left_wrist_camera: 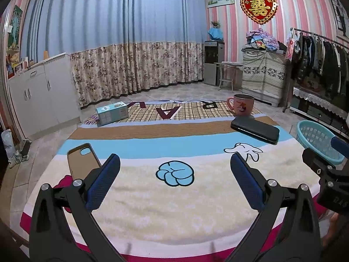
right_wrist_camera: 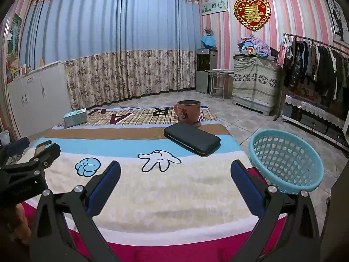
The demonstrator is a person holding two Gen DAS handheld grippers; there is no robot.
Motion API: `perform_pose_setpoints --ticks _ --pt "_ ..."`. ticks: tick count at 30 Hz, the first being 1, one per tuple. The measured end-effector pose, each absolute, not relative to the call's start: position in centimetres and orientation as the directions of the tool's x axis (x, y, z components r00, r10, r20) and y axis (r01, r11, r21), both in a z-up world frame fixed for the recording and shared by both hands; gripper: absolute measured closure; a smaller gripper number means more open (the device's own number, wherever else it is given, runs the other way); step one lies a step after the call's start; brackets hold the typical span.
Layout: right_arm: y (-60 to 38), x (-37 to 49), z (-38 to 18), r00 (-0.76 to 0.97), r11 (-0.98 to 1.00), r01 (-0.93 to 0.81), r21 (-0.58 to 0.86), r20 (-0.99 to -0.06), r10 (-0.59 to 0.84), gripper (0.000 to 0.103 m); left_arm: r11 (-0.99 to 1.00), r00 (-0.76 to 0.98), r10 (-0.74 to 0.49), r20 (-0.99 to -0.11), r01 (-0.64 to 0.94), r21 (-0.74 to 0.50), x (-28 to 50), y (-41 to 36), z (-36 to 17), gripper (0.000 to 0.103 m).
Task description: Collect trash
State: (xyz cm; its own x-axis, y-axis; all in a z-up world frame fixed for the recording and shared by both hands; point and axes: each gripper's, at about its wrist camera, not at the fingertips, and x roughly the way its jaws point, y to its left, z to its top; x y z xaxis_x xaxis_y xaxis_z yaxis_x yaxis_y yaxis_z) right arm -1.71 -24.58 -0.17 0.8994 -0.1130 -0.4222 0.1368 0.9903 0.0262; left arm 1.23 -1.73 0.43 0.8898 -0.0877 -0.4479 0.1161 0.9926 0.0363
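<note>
Both grippers are hanging low over the near end of a cartoon-print blanket, side by side, each with its blue-padded jaws spread wide and holding nothing. The left gripper is pointing straight up the blanket; the right gripper is doing the same, just beside a turquoise basket that is sitting off the blanket's right edge.

Taking the basket as the landmark: a brown phone case is lying well to its left, just ahead and left of the left gripper's left finger, its long axis running away from the gripper. A black wallet is lying just beyond the basket and left of it, angled across the blanket. Farther off, a pink mug is standing behind the wallet, and a small teal box is resting far to the left.

No obvious scrap is showing. Judging by nearness, the left gripper is suiting the phone case, the right the wallet.
</note>
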Motion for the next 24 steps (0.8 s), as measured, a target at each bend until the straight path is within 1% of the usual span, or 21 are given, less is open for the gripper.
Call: perform_pose_setpoints --ticks 24 --pt "-24.65 -1.9 -0.24 0.902 0.987 0.159 0.023 -0.41 -0.135 0.004 0.993 0.893 -0.089 -0.442 0.115 0.032 1.1 -1.61 0.66 0.005"
